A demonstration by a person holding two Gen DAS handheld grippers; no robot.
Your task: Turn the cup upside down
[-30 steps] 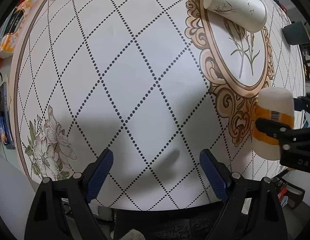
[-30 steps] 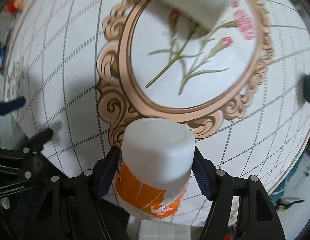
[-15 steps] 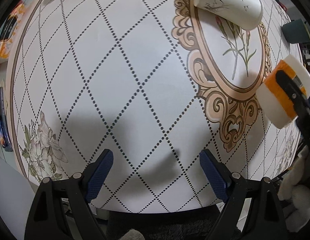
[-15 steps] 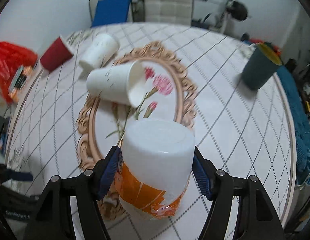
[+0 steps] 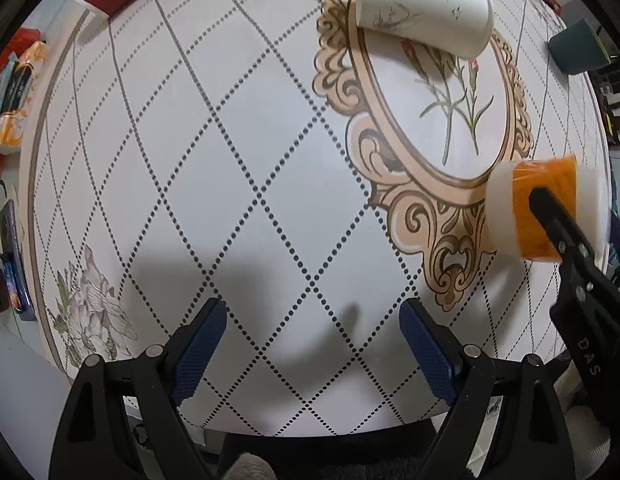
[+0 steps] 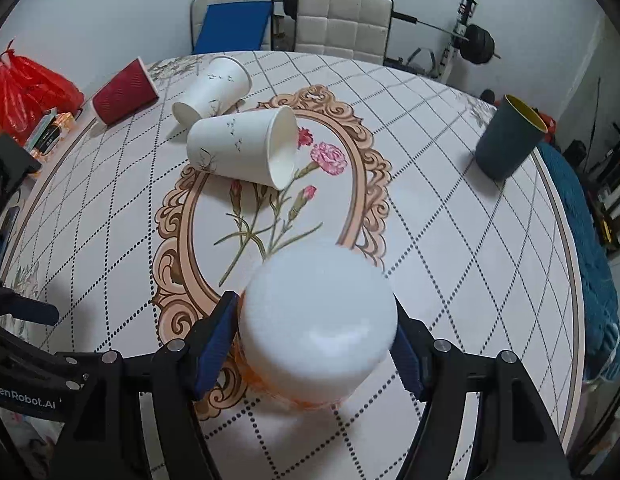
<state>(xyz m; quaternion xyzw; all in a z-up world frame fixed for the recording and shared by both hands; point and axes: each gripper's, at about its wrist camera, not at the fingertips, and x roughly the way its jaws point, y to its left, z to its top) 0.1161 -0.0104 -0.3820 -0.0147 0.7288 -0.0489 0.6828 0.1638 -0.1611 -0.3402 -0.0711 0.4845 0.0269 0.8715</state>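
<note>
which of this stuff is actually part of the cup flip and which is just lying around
In the job: orange cup, right gripper clamped on it.

Lying about: two white paper cups on their sides, red cup, dark blue cup, red bag, left gripper, open.

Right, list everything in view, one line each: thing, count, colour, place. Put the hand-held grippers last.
foam cup: 1, white with orange band, held off the round table, closed end toward the right wrist camera
paper cups: 2, white with small prints, on their sides, one on the oval medallion, the other behind it
red cup: 1, dark red, on its side, far left
dark cup: 1, dark teal, yellow inside, upright, far right
round table: 1, white cloth with dotted diamonds
red bag: 1, beyond the left edge
chairs: 2, one beige, one blue-backed, behind the table
left hand-held gripper: 1, black, blue pads, open, nothing between them
right hand-held gripper: 1, black, blue pads, closed on the foam cup
</note>
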